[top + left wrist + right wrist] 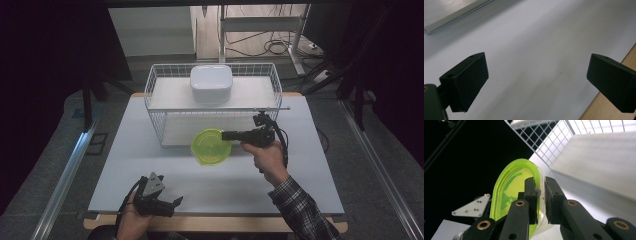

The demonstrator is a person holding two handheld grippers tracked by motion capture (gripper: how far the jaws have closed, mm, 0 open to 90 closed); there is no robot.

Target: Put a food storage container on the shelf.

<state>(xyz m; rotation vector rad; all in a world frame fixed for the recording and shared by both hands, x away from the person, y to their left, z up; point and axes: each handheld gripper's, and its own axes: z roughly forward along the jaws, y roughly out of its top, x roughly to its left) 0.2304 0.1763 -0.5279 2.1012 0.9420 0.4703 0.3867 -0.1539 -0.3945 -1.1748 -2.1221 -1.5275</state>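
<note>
Right gripper (226, 135) pinches green bowl (211, 146) by rim, centre frame, clearing wire rack (155, 125); left gripper (176, 202) open, idle at lower left

Your right gripper (540, 202) covers part of the green bowl's (509, 190) rim, and the bottom edge of its own view cuts the bowl off. In the high view, the rack's (160, 107) lower shelf is partly hidden behind the bowl. Your left forearm runs off the bottom edge there.
</note>
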